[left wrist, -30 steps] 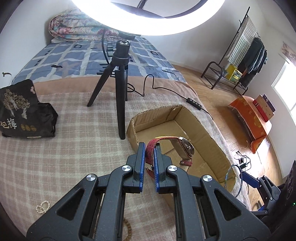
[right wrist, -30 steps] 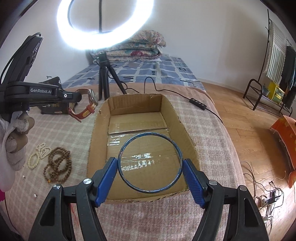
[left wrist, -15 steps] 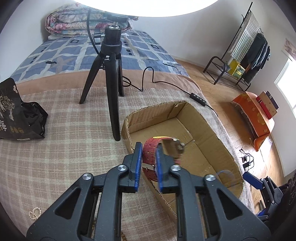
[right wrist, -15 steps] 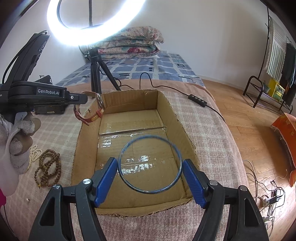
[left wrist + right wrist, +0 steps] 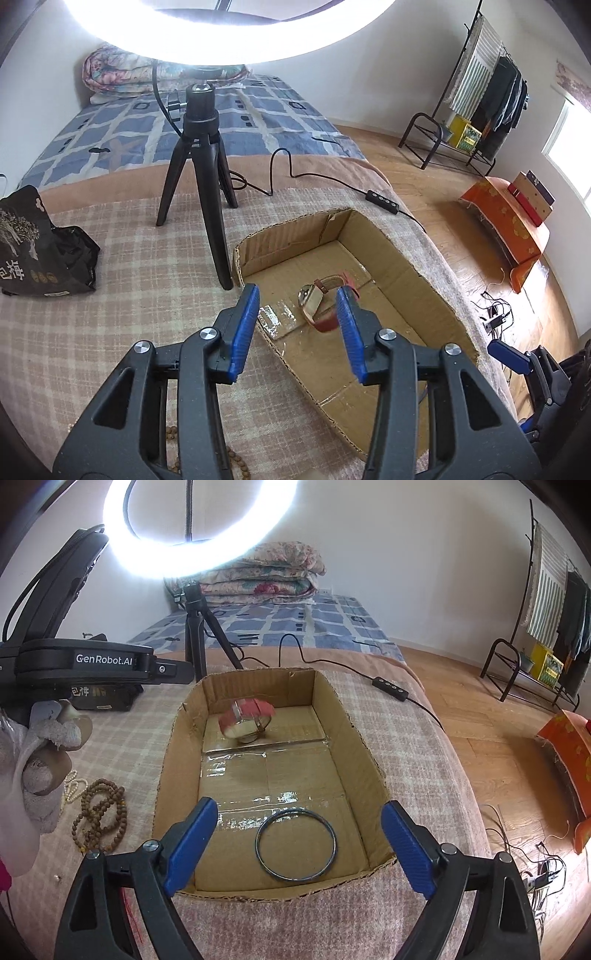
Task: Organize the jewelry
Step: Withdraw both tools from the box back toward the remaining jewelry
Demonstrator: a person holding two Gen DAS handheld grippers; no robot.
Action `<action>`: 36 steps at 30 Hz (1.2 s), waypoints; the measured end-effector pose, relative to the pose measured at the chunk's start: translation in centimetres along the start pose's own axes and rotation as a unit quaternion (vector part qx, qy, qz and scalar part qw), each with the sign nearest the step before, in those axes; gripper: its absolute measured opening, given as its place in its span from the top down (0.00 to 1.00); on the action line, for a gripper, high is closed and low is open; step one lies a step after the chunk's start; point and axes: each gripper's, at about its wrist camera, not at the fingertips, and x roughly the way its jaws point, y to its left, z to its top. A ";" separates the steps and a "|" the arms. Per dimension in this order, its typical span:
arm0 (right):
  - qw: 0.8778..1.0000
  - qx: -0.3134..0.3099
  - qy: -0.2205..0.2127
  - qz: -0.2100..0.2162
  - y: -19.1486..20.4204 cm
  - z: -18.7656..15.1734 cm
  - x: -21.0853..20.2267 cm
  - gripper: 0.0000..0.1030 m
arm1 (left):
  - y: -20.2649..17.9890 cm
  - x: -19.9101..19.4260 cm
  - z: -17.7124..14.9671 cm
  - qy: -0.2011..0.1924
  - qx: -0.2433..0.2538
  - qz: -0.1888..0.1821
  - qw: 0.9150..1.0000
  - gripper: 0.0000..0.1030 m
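An open cardboard box [image 5: 365, 760] lies on the checked bedcover. A red-strapped watch [image 5: 245, 720] lies on its floor at the far end; it also shows in the left wrist view [image 5: 325, 299]. A thin metal bangle [image 5: 295, 845] lies flat on the box floor at the near end. My left gripper [image 5: 297, 306] is open and empty above the box's near left rim [image 5: 255, 243], the watch just beyond its fingertips. My right gripper [image 5: 299, 834] is open wide and empty above the bangle. A brown bead necklace [image 5: 99, 812] and a pearl string [image 5: 74, 786] lie left of the box.
A black tripod [image 5: 199, 158] with a ring light [image 5: 199, 535] stands behind the box's far left corner, its cable and switch [image 5: 389, 688] trailing right. A black bag [image 5: 33, 251] lies at far left. The bed edge drops to wooden floor on the right.
My left gripper opened and the watch dropped into the far end of the box. My right gripper opened wider and the bangle fell flat onto the box floor.
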 end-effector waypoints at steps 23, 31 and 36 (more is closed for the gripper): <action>1.000 0.004 -0.021 0.004 2.0 -1.1 -6.9 0.11 | 2.0 -10.2 -2.3 -0.040 0.002 0.030 0.999 0.58; 0.999 -0.012 -0.023 0.021 4.0 -2.1 -9.3 0.11 | 5.0 -15.8 -4.4 -0.060 0.007 0.052 0.997 0.58; 0.999 -0.022 -0.022 0.034 5.5 -2.7 -10.1 0.11 | 7.7 -19.2 -6.0 -0.072 -0.004 0.066 0.995 0.58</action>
